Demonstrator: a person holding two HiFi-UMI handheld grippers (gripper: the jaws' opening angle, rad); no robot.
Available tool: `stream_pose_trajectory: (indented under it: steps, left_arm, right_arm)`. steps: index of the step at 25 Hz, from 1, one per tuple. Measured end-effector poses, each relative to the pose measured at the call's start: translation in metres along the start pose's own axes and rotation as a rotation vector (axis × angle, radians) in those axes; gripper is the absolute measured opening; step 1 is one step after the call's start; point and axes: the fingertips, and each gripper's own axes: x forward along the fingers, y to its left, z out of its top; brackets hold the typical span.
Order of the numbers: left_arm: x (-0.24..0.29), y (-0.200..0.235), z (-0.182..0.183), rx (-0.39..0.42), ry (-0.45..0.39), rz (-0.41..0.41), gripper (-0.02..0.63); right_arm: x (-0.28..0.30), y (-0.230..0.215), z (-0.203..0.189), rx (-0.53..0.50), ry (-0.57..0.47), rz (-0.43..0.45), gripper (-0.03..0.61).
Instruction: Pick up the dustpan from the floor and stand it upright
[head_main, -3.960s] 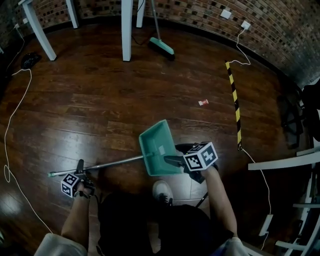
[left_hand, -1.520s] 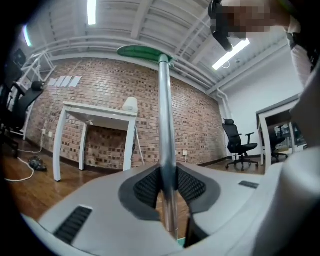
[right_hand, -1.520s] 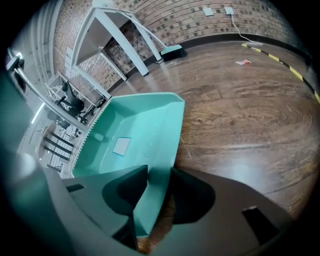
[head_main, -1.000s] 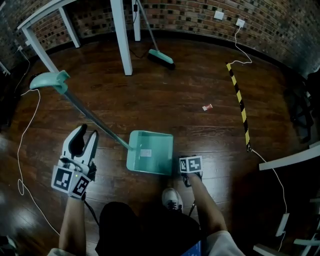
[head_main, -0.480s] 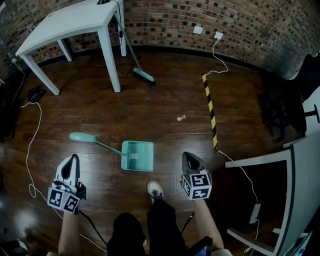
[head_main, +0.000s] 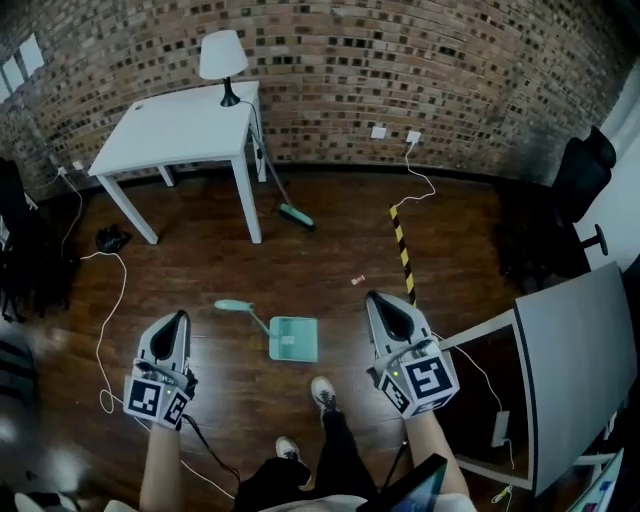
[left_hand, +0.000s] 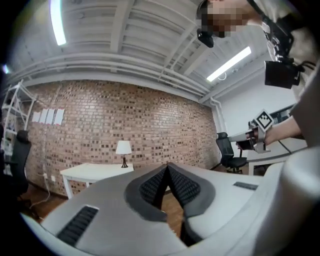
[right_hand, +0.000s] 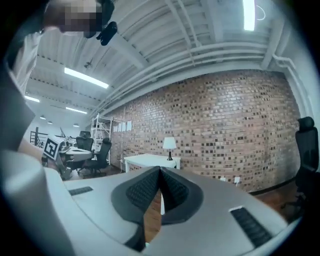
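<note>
Dustpan (head_main: 293, 338), perhaps upright, left hand-held gripper (head_main: 179, 317) closed, right hand-held gripper (head_main: 380, 299) closed

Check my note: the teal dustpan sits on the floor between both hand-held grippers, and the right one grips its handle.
One part is wrong. The right hand-held gripper grips nothing: the right gripper view shows its jaws together and empty. The teal dustpan does sit on the floor between it and the left hand-held gripper.

The left forearm (head_main: 160, 462) and right forearm (head_main: 432, 455) reach forward side by side. The left tool (head_main: 177, 318) and right tool (head_main: 380, 300) point level, jaws pressed together, nothing between them.
</note>
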Motion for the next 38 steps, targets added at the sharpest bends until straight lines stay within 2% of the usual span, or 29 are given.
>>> stream_pose_trajectory:
  steps: [3, 7, 10, 14, 22, 30, 34, 38]
  left_arm:
    - [-0.031, 0.0, 0.057, 0.085, -0.008, -0.017, -0.006]
    - [-0.058, 0.007, 0.115, 0.105, -0.054, 0.001, -0.006]
    - [-0.071, 0.004, 0.143, 0.107, -0.079, 0.01, -0.006]
    - [-0.076, -0.006, 0.171, 0.127, -0.105, 0.021, -0.006]
    - [-0.082, -0.023, 0.168, 0.098, -0.077, 0.043, -0.005]
    - [-0.096, -0.037, 0.168, 0.097, -0.075, 0.02, -0.006]
    - [-0.105, -0.047, 0.152, 0.092, -0.094, -0.035, -0.002]
    - [-0.121, -0.069, 0.11, 0.076, -0.067, -0.079, 0.006]
  right_arm:
    - [-0.024, 0.013, 0.062, -0.069, -0.008, -0.007, -0.02]
    - [-0.052, 0.02, 0.129, -0.142, -0.074, -0.034, -0.02]
    - [-0.068, 0.024, 0.16, -0.175, -0.099, -0.031, -0.02]
    - [-0.082, 0.014, 0.18, -0.189, -0.118, -0.061, -0.02]
    - [-0.106, 0.009, 0.168, -0.165, -0.127, -0.107, -0.02]
    - [-0.115, 0.045, 0.157, -0.164, -0.117, -0.066, -0.02]
    - [-0.118, 0.071, 0.141, -0.18, -0.098, -0.036, -0.02]
    - [-0.139, 0.087, 0.098, -0.161, -0.044, -0.055, -0.02]
